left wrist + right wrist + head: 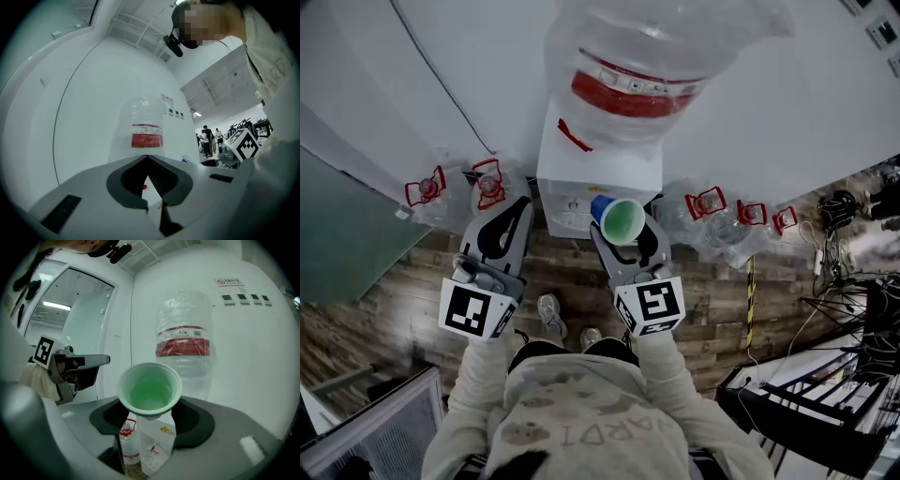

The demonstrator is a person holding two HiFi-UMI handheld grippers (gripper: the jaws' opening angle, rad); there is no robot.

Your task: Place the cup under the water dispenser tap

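Two grippers are held level before the water dispenser [581,183], and only one is loaded. Between the jaws of the right gripper [152,419] the green cup [149,391] is clamped upright near its base, mouth up, with nothing seen inside it. The jaws of the left gripper [147,158] are closed tip to tip with nothing between them. It is carried to the side of the right jaws, apart from the cup. Ahead of the right jaws and above them, the large bottle [183,341] rises from the dispenser. Ahead and below them, in the gap under the cup, the white front is seen with what looks like the tap [153,446] and a drip tray [151,461], both too small for detail.

The cup is judged to be mid-carry, not yet under the tap. For the step to be done well, the cup should be lowered and brought forward with the jaws kept level, so that it does not tip. Its mouth should be lined up directly below the spout. The grip should be kept firm but not tightened, since a thin cup is likely to buckle. The rim should be kept clear of the tap on the way in, and the cup set flat on the tray before the jaws are parted.
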